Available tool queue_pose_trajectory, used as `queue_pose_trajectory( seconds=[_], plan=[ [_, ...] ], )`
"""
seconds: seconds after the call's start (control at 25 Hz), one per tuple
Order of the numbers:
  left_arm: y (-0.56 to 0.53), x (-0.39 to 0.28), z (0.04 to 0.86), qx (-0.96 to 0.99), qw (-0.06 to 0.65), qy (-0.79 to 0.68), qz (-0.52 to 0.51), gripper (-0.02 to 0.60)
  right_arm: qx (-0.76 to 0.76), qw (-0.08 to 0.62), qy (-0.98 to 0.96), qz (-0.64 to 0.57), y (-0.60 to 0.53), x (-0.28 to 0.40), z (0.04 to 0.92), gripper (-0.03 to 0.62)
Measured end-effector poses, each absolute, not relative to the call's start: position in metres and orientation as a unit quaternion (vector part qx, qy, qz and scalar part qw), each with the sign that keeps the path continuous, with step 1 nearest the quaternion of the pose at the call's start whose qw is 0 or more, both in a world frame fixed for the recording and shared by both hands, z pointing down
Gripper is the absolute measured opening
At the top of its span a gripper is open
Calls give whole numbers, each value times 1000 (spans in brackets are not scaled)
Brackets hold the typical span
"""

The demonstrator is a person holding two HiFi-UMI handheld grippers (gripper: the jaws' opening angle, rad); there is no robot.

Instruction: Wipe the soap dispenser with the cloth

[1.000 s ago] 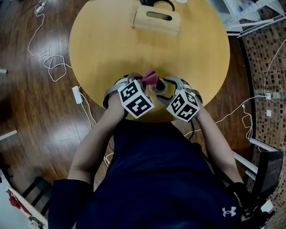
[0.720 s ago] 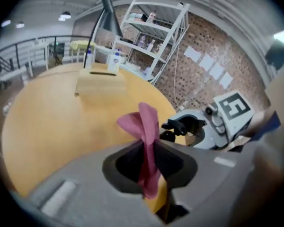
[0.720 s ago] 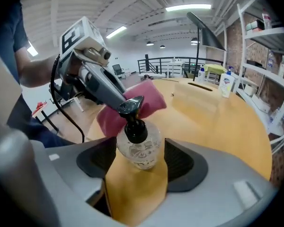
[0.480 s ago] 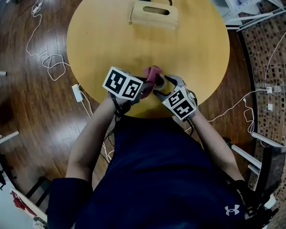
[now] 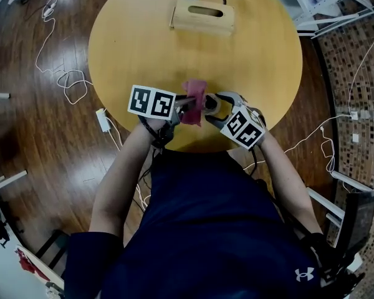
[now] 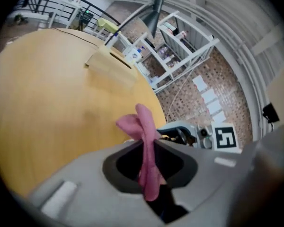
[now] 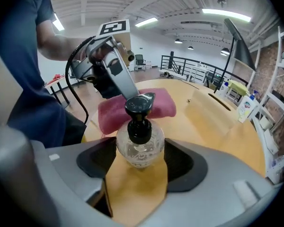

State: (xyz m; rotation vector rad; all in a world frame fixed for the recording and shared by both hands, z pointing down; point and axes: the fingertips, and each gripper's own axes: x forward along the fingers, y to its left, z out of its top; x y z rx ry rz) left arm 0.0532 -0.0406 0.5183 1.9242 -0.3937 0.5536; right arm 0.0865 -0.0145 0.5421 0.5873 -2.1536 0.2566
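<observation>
The clear soap dispenser (image 7: 139, 131) is gripped by its round body between the jaws of the right gripper (image 7: 140, 154), at the near edge of the round desk (image 5: 143, 42). The pink cloth (image 6: 142, 124) is pinched in the closed jaws of the left gripper (image 6: 147, 148) (one end bunched loosely beyond them) and is held just behind the dispenser's black pump.

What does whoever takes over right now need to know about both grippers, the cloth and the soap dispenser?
Left gripper: shut on the pink cloth.
Right gripper: shut on the clear soap dispenser, upright at the round table's near edge.
The cloth is beside the black pump; contact unclear.
Done: both things gripped, cloth at the dispenser.
Left: wipe pump and body; how much is wiped already cannot be told.
</observation>
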Motion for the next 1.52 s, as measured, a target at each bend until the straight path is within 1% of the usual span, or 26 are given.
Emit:
queue_pose_trajectory(
  seconds=[0.08,0.2,0.24,0.36,0.44,0.48,0.68,0.8,0.84,0.88,0.96,1.04,1.12,1.2,1.24,1.36,1.52],
  plan=[
    [-45,44,522,792,548,-170,208,61,262,407,-865,134,-16,88,542,331],
    [-40,37,526,774,590,-151,172,61,324,335,-850,246,-21,93,547,353],
    [-37,37,522,775,592,-147,163,61,341,333,-839,262,-21,94,549,362],
    [-27,44,509,789,579,-128,165,61,364,373,-820,237,-19,88,549,367],
    [-19,54,511,790,576,-104,183,61,355,393,-821,213,-18,85,550,328],
    [-17,59,513,789,576,-96,191,61,344,399,-826,203,-18,85,550,328],
    [-45,69,514,799,555,-111,204,61,235,435,-859,133,-15,84,548,325],
    [-42,73,514,797,557,-89,217,61,182,454,-866,106,-13,82,546,327],
    [-36,72,514,795,559,-79,221,61,185,453,-865,109,-14,84,546,336],
    [-29,69,513,794,559,-70,227,61,199,447,-864,118,-15,86,546,362],
    [-13,64,513,793,556,-56,243,61,249,418,-860,154,-16,92,542,396],
    [-1,60,513,793,551,-47,253,61,295,391,-849,199,-13,96,537,400],
    [1,61,514,794,553,-48,249,61,313,384,-838,227,-8,95,536,400],
    [-11,64,514,794,558,-61,232,61,311,397,-834,224,-7,93,542,396],
    [-21,65,514,794,561,-70,223,61,306,408,-833,215,-8,92,546,382],
    [-41,68,514,792,567,-80,210,61,273,439,-837,181,-11,89,549,316],
    [-31,66,512,792,564,-50,228,61,159,474,-858,114,-8,84,546,314]
  ],
)
